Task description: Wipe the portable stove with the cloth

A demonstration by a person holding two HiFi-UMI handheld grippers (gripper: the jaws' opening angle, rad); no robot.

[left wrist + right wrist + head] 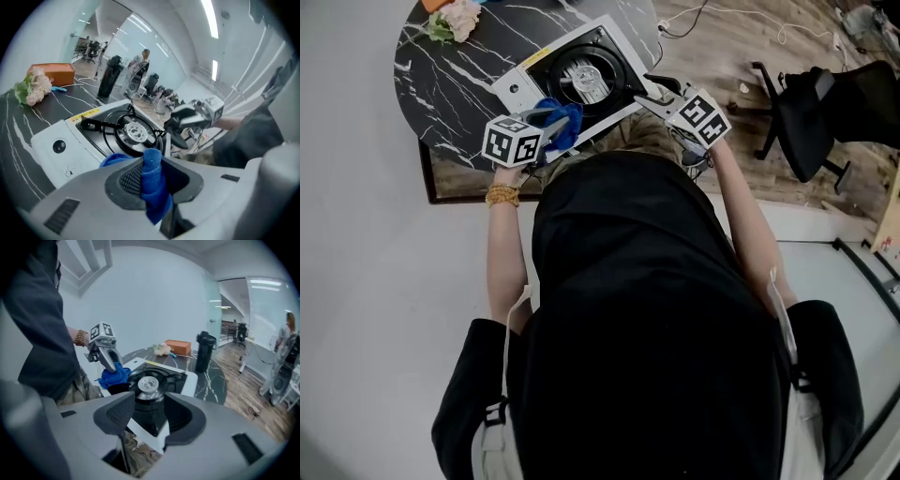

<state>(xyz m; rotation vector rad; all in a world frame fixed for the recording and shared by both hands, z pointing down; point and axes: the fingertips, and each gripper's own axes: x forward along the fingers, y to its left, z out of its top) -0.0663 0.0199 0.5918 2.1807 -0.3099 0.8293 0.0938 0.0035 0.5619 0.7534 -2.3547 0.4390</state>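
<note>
My left tool pinches the cloth at the stove's 6 o'clock edge. My right tool, spread, straddles its corner. Next I press down and sweep.

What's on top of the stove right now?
The burner and black pan supports in the middle; a blue cloth, clamped in the left gripper, at the near edge of the stove. The patch under the cloth is covered.
</note>
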